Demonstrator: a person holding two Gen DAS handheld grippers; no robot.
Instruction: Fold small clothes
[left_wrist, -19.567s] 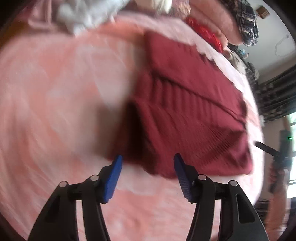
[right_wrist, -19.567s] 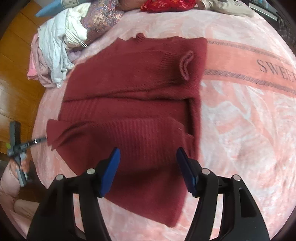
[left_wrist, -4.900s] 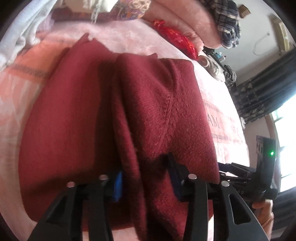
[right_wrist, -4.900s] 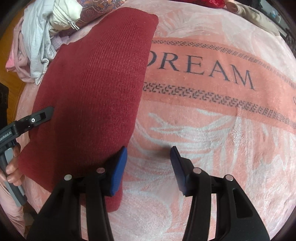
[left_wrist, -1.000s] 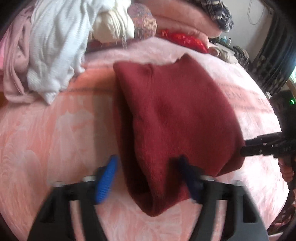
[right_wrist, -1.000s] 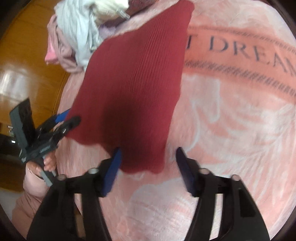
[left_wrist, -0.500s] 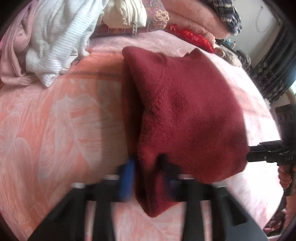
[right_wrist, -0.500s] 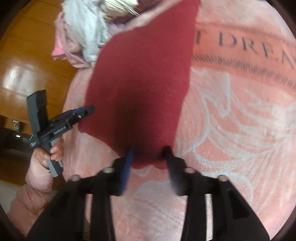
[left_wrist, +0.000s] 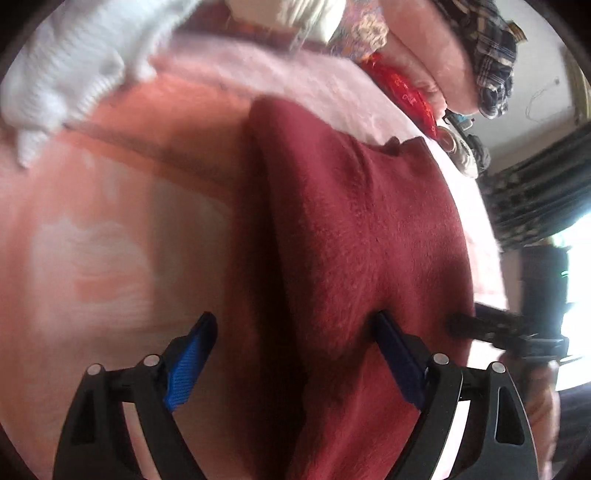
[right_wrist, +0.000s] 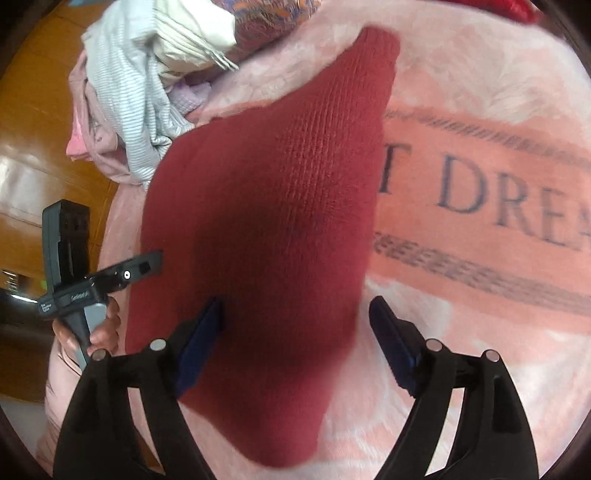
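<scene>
Your left gripper (left_wrist: 291, 328) and right gripper (right_wrist: 295, 314) both gape wide, gripping nothing. Each straddles the folded red sweater (right_wrist: 266, 206) lying on the pink blanket (right_wrist: 461, 350).

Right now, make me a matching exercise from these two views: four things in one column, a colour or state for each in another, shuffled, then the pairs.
Things:
1. sweater
2. blanket
3. left tongs
4. striped garment

Descriptions:
A. pink, with dark lettering
B. dark red, folded
C. pale, heaped at the bed's edge
D. open, blue pads either side of a fabric edge

Pairs: 1-B, 2-A, 3-D, 4-C
</scene>
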